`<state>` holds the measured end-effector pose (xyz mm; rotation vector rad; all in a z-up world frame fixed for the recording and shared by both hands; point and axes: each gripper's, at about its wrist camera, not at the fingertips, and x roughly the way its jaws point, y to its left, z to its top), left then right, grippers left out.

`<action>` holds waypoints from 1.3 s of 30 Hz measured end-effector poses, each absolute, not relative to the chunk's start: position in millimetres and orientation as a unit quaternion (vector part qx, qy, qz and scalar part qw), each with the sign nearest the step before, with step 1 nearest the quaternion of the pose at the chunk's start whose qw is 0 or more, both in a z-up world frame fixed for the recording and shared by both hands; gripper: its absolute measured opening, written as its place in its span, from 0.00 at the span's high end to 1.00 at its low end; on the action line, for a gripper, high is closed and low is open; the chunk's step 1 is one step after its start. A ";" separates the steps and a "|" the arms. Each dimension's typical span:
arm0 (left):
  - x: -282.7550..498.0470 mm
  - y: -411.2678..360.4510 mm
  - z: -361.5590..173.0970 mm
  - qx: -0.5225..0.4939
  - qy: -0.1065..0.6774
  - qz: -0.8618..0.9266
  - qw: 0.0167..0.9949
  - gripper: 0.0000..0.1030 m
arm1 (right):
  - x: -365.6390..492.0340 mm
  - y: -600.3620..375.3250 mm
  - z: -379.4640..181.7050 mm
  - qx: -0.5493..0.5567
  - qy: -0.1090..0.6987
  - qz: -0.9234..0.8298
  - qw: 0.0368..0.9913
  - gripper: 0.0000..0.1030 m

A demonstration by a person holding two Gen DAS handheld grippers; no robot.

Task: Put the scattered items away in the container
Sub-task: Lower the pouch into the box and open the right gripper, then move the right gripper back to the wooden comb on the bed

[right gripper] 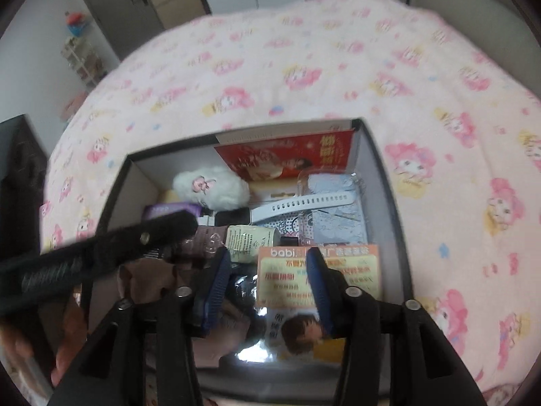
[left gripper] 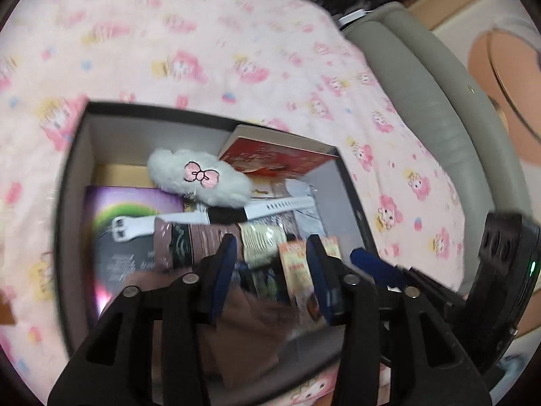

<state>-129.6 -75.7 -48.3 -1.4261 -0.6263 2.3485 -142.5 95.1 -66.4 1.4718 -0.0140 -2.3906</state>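
We hold the left gripper [left gripper: 272, 247] and right gripper [right gripper: 267, 260] released above the box [right gripper: 385, 169] on the pink cartoon-print blanket [right gripper: 304, 67], grey cabinets [right gripper: 118, 3] beyond.

The blanket [right gripper: 304, 77] was pale pink, printed with pink and yellow cartoon figures. The box [right gripper: 392, 182] had a black rim and grey-white inner walls. The plush [left gripper: 199, 177] was white with a pink bow, the watch strap [right gripper: 304, 203] white, the booklet [right gripper: 287, 159] red, and the gripper pads [right gripper: 216, 284] blue.
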 end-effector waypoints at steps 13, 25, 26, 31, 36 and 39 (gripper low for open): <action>-30.2 -63.2 4.3 -0.419 -0.201 0.874 0.142 0.47 | -49.3 110.2 -14.0 0.446 -0.012 -0.878 0.174 0.43; 18.0 -91.4 11.1 -0.399 -0.195 0.890 0.106 0.46 | -14.6 86.7 -12.9 0.443 -0.004 -0.870 0.216 0.42; 20.9 -94.4 11.1 -0.399 -0.192 0.891 0.103 0.46 | -13.3 84.1 -12.7 0.443 -0.003 -0.869 0.219 0.42; 31.4 -113.1 6.3 -0.406 -0.183 0.891 0.088 0.48 | -8.7 64.0 -12.1 0.445 0.000 -0.864 0.235 0.42; 40.9 -149.5 2.2 -0.401 -0.202 0.891 0.056 0.47 | -4.1 27.2 -16.5 0.451 0.019 -0.853 0.262 0.43; 49.5 -174.3 -2.4 -0.396 -0.208 0.894 0.030 0.47 | -2.0 0.2 -19.8 0.456 0.029 -0.845 0.279 0.42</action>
